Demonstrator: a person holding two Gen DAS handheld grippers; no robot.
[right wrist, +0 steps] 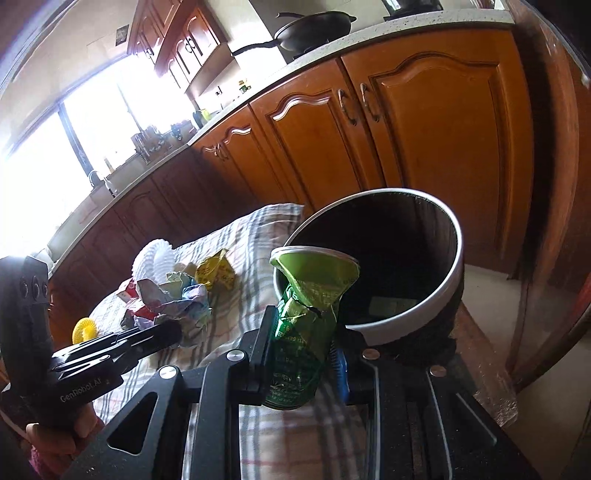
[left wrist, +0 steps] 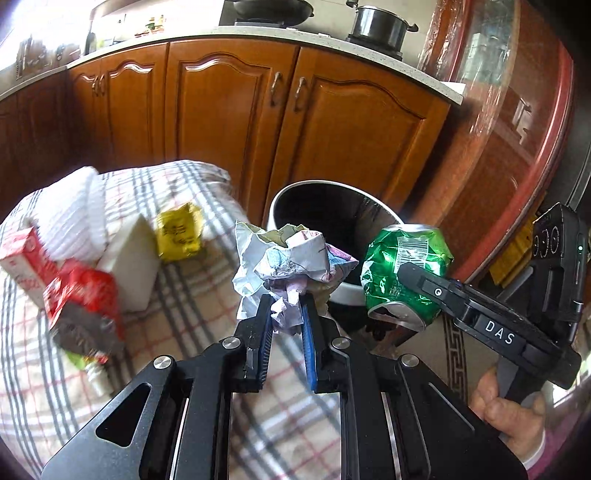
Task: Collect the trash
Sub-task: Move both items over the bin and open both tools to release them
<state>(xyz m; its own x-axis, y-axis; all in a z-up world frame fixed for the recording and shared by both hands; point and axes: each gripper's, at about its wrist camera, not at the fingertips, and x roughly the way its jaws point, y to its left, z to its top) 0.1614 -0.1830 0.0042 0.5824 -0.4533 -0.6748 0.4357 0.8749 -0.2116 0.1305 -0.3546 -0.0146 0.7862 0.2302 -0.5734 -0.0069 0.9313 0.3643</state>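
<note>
Kitchen setting: a run of orange-brown wooden base cabinets point(left wrist: 229, 122) under a pale speckled countertop point(right wrist: 369, 40), with a black frying pan point(right wrist: 314, 29) and a dark lidded pot point(left wrist: 378, 26) on top. A bright window point(right wrist: 48, 147) lights the far end above a sink area. In the foreground, a surface covered by a plaid cloth point(left wrist: 192, 295) of grey and red lines on cream.

On the cloth – a crumpled yellow wrapper point(left wrist: 179, 232), a white ribbed paper item point(left wrist: 77, 214), a white carton point(left wrist: 129, 262) and a red box point(left wrist: 77, 291), blurred. A small yellow round object point(right wrist: 85, 328) lies near the cloth's edge.

A round trash bin point(right wrist: 456, 258) with a white rim and dark interior stands just beside the cloth, in front of the cabinets.

The left gripper point(left wrist: 286, 306) is clenched on a wad of crumpled paper point(left wrist: 288, 258), held above the cloth near the bin. The right gripper point(right wrist: 303, 332) is grasping a crushed green can point(right wrist: 303, 332), its upper end overlapping the bin's rim in the right wrist view – nothing stands between can and opening. A hand point(left wrist: 509, 410) grips the right tool's handle
</note>
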